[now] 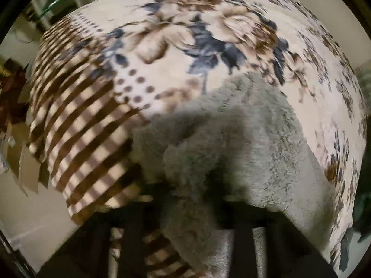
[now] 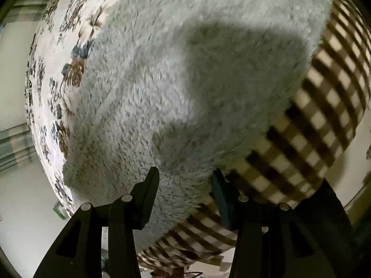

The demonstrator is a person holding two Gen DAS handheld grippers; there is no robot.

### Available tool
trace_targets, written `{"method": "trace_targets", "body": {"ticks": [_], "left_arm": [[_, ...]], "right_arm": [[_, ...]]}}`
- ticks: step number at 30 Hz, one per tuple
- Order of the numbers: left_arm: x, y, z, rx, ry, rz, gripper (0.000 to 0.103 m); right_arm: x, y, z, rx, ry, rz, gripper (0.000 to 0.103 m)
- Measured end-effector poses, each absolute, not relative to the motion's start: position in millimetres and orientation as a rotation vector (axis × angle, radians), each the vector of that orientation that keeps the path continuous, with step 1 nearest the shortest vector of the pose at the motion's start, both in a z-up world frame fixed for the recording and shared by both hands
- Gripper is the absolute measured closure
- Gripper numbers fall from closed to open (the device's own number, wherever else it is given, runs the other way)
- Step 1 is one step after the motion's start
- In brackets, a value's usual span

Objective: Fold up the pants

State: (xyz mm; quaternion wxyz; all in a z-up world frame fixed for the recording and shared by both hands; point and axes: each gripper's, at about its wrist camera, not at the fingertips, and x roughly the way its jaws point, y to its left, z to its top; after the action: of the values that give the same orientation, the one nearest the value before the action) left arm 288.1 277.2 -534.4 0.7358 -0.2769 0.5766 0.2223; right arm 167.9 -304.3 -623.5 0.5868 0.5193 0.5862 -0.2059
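The pants (image 1: 266, 143) are grey and fluffy and lie on a floral blanket (image 1: 185, 34) with a brown checked border. In the left wrist view a bunched fold of the pants rises between the dark fingers of my left gripper (image 1: 192, 199), which looks shut on it. In the right wrist view the pants (image 2: 185, 69) fill most of the frame. My right gripper (image 2: 185, 178) has its black fingers (image 2: 148, 185) apart, with the near edge of the pants lying between them.
The blanket's brown checked border (image 2: 320, 120) runs along the near edge of the surface. Pale floor (image 1: 34, 220) lies beyond the blanket's edge. Clutter sits at the far left of the left wrist view (image 1: 11, 97).
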Motion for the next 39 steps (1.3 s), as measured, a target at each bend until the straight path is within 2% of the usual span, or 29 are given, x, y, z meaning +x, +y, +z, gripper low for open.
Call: {"method": "trace_targets", "body": {"ticks": [1, 2, 3, 5, 11, 16, 20, 22, 24, 25, 26, 28, 33, 39], "left_arm": [[288, 278, -530, -0.6, 1.242, 0.485, 0.089], [286, 277, -521, -0.593, 1.208, 0.473, 0.091], [285, 276, -512, -0.583, 1.186, 0.464, 0.091], [283, 279, -498, -0.588, 1.152, 0.457, 0.091], [282, 292, -479, -0.608, 1.126, 0.437, 0.092], [284, 306, -495, -0.595, 1.151, 0.459, 0.092], [285, 311, -523, -0.613, 1.209, 0.481, 0.088], [286, 307, -523, -0.603, 1.221, 0.47, 0.087], [285, 302, -515, -0.58, 1.219, 0.462, 0.078], [285, 297, -510, -0.56, 1.22, 0.462, 0.064], [285, 292, -504, -0.525, 1.221, 0.467, 0.042], [283, 283, -490, -0.458, 1.198, 0.483, 0.015], [281, 250, -468, -0.389, 1.156, 0.49, 0.015], [290, 169, -478, -0.349, 1.206, 0.394, 0.015]], "right_arm": [[167, -304, -623, 1.211, 1.351, -0.482, 0.054], [167, -303, -620, 1.189, 1.347, -0.498, 0.061], [168, -301, -616, 1.158, 1.337, -0.514, 0.079], [165, -301, -609, 1.097, 1.344, -0.51, 0.092], [170, -287, -585, 1.006, 1.328, -0.466, 0.096], [173, -272, -573, 1.013, 1.317, -0.393, 0.096], [173, -274, -597, 1.013, 1.386, -0.388, 0.095], [175, -280, -610, 1.045, 1.43, -0.375, 0.089], [169, -288, -611, 1.09, 1.419, -0.341, 0.07], [165, -293, -606, 1.101, 1.395, -0.341, 0.065], [159, -301, -601, 1.113, 1.366, -0.347, 0.063], [146, -324, -588, 1.128, 1.308, -0.389, 0.063], [104, -421, -566, 1.152, 1.129, -0.626, 0.063], [85, -520, -597, 1.233, 0.992, -0.82, 0.064]]}}
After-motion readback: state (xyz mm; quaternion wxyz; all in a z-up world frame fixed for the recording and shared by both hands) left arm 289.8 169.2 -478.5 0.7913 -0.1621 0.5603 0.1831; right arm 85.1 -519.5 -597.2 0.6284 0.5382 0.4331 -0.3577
